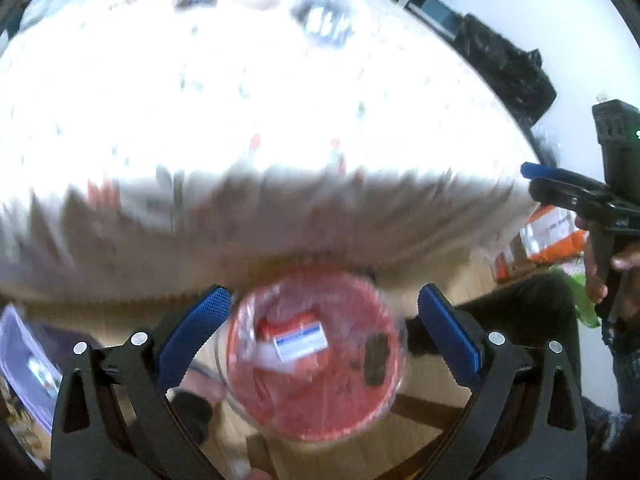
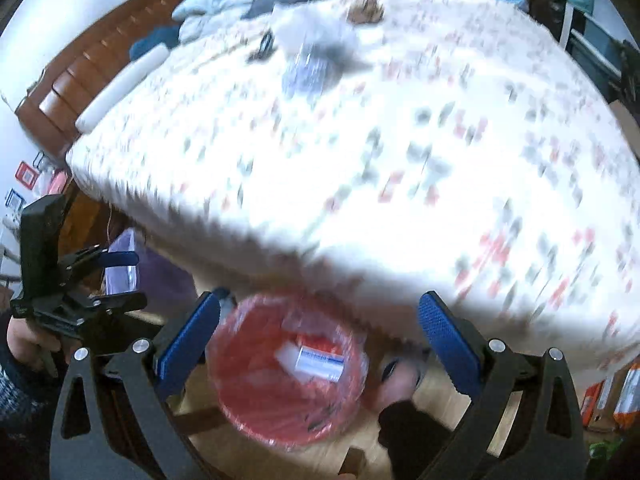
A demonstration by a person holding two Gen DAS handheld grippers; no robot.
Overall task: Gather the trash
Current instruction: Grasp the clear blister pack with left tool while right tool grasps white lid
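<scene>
A red bin [image 1: 320,392] with a clear liner stands on the wooden floor at the foot of a bed. Inside lie a red, white and blue box [image 1: 301,341] and a dark scrap [image 1: 377,360]. My left gripper [image 1: 324,291] hangs open above the bin, holding nothing. The right wrist view shows the same bin [image 2: 280,392] and box [image 2: 320,357] below my open, empty right gripper [image 2: 320,297]. Each gripper shows at the edge of the other's view: the right gripper [image 1: 534,179], the left gripper [image 2: 138,279]. A crumpled clear plastic wrapper [image 2: 312,64] lies far back on the bed.
The bed's white patterned cover [image 2: 400,160] fills most of both views. A brown item [image 2: 366,8], small dark things [image 2: 264,46] and clothes lie near the wooden headboard [image 2: 100,60]. A purple box [image 1: 24,360] and orange packs [image 1: 552,236] sit on the floor. A foot [image 2: 400,384] stands beside the bin.
</scene>
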